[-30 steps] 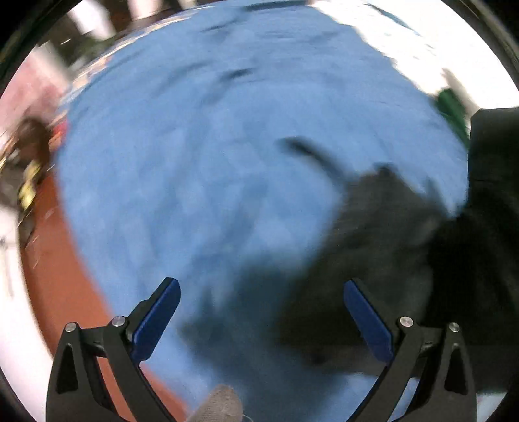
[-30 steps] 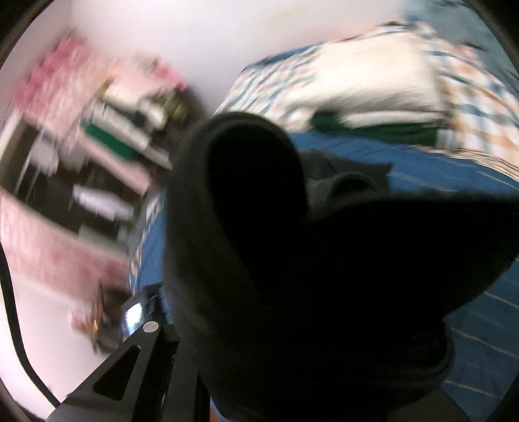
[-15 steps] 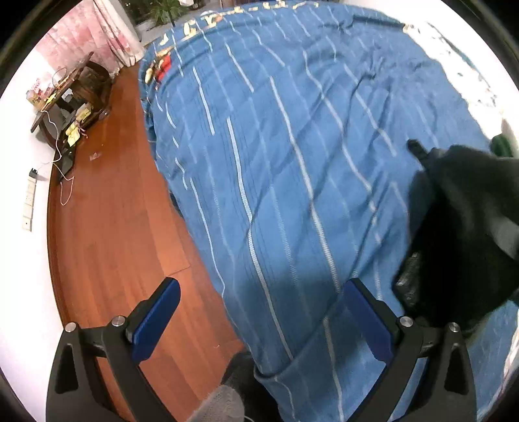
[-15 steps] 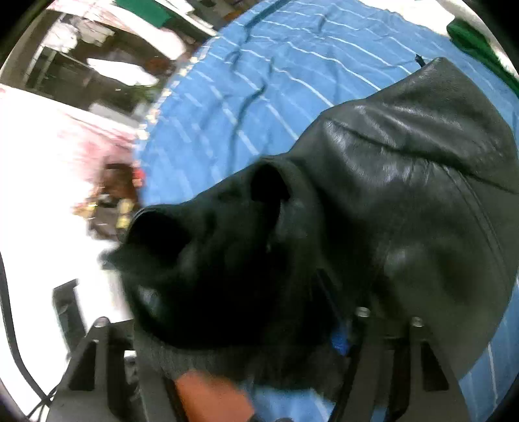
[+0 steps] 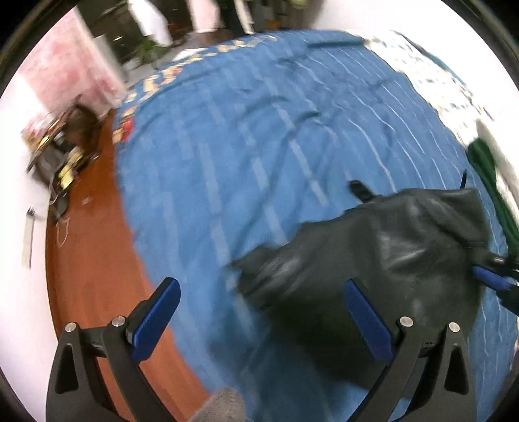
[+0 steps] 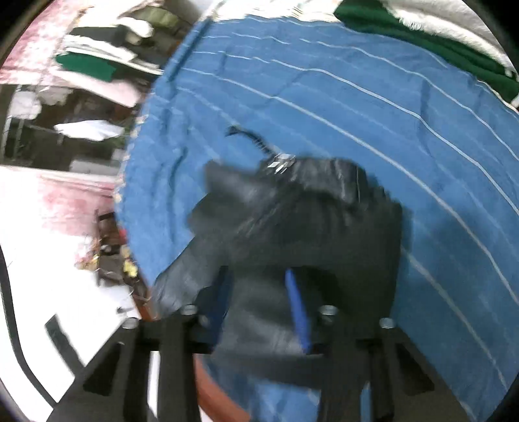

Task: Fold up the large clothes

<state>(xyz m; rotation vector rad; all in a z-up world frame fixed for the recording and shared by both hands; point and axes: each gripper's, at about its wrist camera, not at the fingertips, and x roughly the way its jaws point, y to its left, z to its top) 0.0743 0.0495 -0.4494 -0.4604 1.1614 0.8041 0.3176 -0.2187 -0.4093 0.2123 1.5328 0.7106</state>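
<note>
A black leather jacket (image 5: 373,259) lies bunched on the blue striped bedspread (image 5: 259,146). My left gripper (image 5: 259,311) is open and empty, hovering over the jacket's left edge near the bed's side. In the right wrist view my right gripper (image 6: 259,298) is shut on a fold of the jacket (image 6: 292,220), whose zipper pull (image 6: 279,162) points away. The right gripper's blue fingertips (image 5: 489,280) show at the jacket's right edge in the left wrist view.
Green clothing (image 6: 421,39) and a white blanket (image 6: 454,16) lie at the bed's far end. A wooden floor (image 5: 90,276) runs along the bed's left side, with a cluttered small table (image 5: 61,155) beyond. Shelves (image 6: 81,81) stand against the far wall.
The jacket came down from being held up in front of the right camera onto the bedspread. My left gripper swung back toward it, so it now lies under the right finger.
</note>
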